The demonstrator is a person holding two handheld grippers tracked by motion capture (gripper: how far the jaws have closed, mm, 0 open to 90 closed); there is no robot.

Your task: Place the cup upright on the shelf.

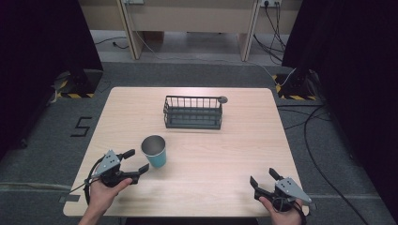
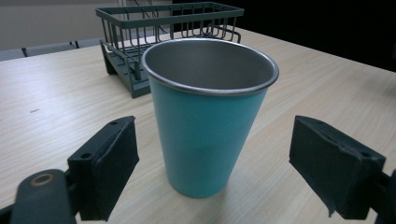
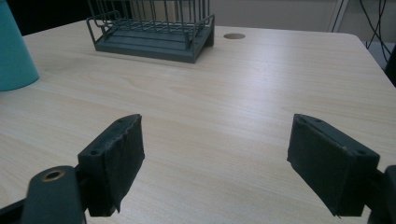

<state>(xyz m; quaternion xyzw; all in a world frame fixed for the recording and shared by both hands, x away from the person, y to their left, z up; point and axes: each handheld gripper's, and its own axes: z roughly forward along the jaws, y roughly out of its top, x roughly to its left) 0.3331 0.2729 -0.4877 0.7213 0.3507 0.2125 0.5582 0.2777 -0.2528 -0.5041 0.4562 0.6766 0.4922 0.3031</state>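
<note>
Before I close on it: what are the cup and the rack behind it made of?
Cup: looks like metal, probably steel, with a bare brushed grey inside, a rolled shiny rim and a matte teal coat outside. Rack: seems to be thin wire bars on a solid base, all matte dark grey-green; coated metal or plastic, I cannot tell which.

One teal metal cup with a steel rim and bare steel inside (image 1: pixel 154 151) stands on one light wooden table (image 1: pixel 211 154). There is one dark green wire rack with upright bars (image 1: pixel 193 112) and one small round grey disc (image 1: pixel 223 99). Two black two-jaw grippers are present: the left gripper (image 1: pixel 134 163) and the right gripper (image 1: pixel 263 177).
</note>
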